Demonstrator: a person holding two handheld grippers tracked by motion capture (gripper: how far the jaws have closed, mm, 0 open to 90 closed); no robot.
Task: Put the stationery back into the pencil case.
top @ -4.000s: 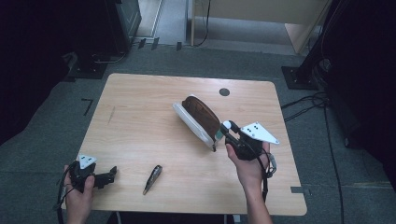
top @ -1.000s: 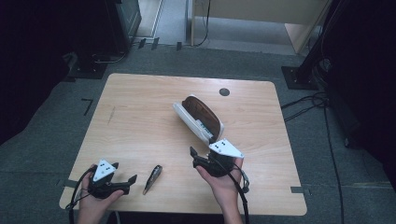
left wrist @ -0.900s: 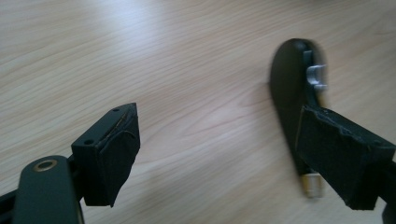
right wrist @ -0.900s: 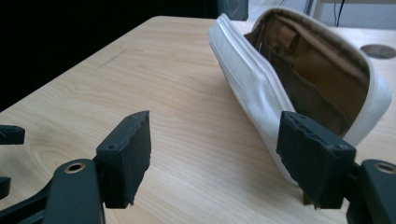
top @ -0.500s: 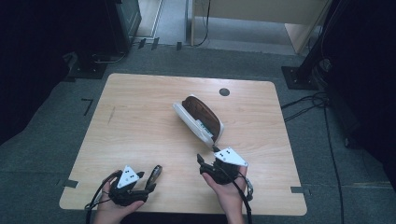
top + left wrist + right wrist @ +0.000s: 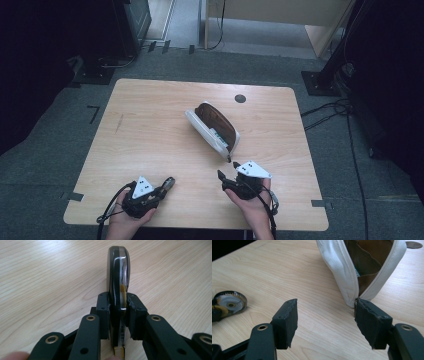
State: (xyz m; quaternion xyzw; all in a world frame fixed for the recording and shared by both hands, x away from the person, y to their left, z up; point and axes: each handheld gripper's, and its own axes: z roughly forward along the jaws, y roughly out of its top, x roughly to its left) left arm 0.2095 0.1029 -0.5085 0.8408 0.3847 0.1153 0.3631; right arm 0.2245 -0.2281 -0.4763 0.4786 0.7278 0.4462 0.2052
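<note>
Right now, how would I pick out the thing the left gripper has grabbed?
On the wooden table, look at the near edge, left of the open white pencil case. There the left gripper pinches a small dark correction-tape dispenser, a flat, rounded, glossy shell with a see-through side.

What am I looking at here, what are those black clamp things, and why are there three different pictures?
A person sits at a wooden table and holds a hand-operated clamp, called a gripper, in each hand. The wide picture comes from a camera above the table. The other two come from small cameras riding on the grippers, looking along their black jaws.

The left gripper has just been closing its jaws, and they now pinch a slim dark tool, like a correction tape roller, lying on the table. The right gripper stands open with nothing between its jaws, which have just been closing a little, close to the near end of a white zip pouch. The pouch is open, showing a brown lining.
</note>
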